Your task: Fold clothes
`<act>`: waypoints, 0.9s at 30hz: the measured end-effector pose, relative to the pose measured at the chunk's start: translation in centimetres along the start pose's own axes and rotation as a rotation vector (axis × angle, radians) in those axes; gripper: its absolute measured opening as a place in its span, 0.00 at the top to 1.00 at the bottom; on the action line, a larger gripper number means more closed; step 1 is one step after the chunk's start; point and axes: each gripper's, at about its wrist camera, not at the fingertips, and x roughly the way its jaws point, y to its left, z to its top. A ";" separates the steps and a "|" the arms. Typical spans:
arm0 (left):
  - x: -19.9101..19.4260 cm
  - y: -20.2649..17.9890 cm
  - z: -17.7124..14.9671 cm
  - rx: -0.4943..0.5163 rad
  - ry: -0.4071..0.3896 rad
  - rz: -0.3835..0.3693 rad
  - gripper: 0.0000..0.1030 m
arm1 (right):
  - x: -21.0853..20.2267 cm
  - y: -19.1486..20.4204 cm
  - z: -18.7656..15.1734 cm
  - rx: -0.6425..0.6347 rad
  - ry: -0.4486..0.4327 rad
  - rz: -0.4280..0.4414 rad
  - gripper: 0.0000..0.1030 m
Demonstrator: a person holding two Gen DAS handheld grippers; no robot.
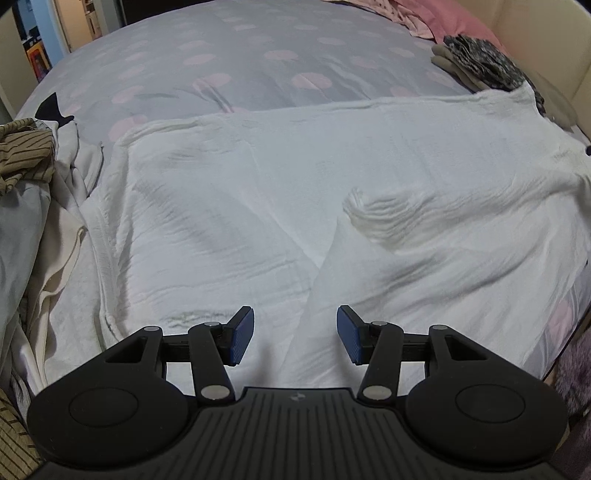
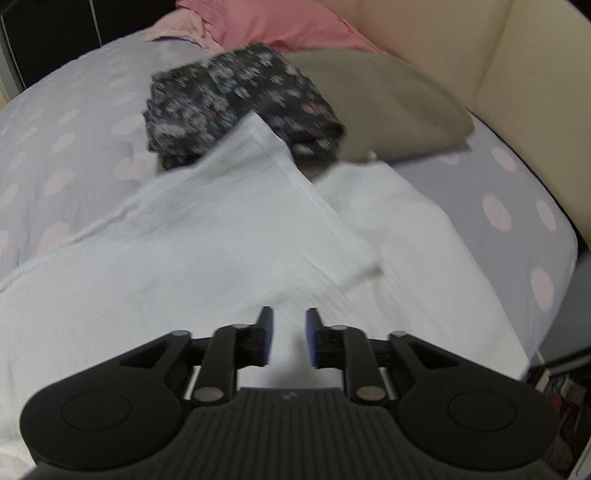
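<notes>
A large white crinkled garment (image 1: 258, 206) lies spread over the bed, with folds and a raised wrinkle at its right. My left gripper (image 1: 295, 334) hovers over its near edge, jaws wide open and empty. In the right wrist view the same white garment (image 2: 221, 240) has a corner folded back toward the dark floral clothes. My right gripper (image 2: 289, 338) is above the white cloth, jaws open with a narrow gap, nothing between them.
The bed has a grey sheet with pink dots (image 1: 240, 62). A pile of unfolded clothes (image 1: 33, 177) lies at the left. Folded dark floral (image 2: 236, 103) and beige clothes (image 2: 388, 110) sit by the cream headboard (image 2: 517, 92). A pink pillow (image 2: 266, 22) lies beyond.
</notes>
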 end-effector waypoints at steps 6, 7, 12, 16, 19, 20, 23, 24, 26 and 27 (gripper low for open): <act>-0.5 0.0 0.0 -0.002 -0.012 0.001 0.54 | -0.5 -4.4 -5.8 0.021 0.096 -0.051 0.59; -0.6 -0.1 0.1 -0.003 -0.016 0.000 0.54 | -0.5 -5.0 -6.9 0.023 0.118 -0.052 0.59; -1.2 -0.2 0.0 -0.003 -0.032 0.001 0.54 | 1.2 -6.9 -10.2 0.080 0.227 -0.044 0.59; -1.8 -0.1 -0.7 -0.005 -0.034 0.007 0.54 | 2.0 -6.7 -11.2 0.096 0.246 -0.014 0.96; -2.3 -0.1 -1.5 0.007 -0.037 0.008 0.54 | 0.6 -5.9 -10.9 0.056 0.217 -0.012 0.96; -2.5 0.0 -1.7 0.011 -0.037 0.007 0.53 | -0.2 -5.9 -10.5 0.053 0.203 -0.005 0.97; -2.9 0.0 -2.6 0.030 -0.038 0.002 0.53 | -2.7 -6.6 -9.4 0.065 0.157 -0.020 0.97; -3.1 -0.1 -3.0 0.044 -0.037 -0.003 0.53 | -3.5 -7.1 -9.1 0.072 0.144 -0.035 0.97; -3.4 -0.4 -3.8 0.081 -0.035 -0.014 0.53 | -5.0 -8.6 -8.6 0.105 0.130 -0.053 0.97; -3.6 -0.6 -4.2 0.104 -0.033 -0.021 0.51 | -5.7 -9.5 -8.5 0.125 0.125 -0.056 0.97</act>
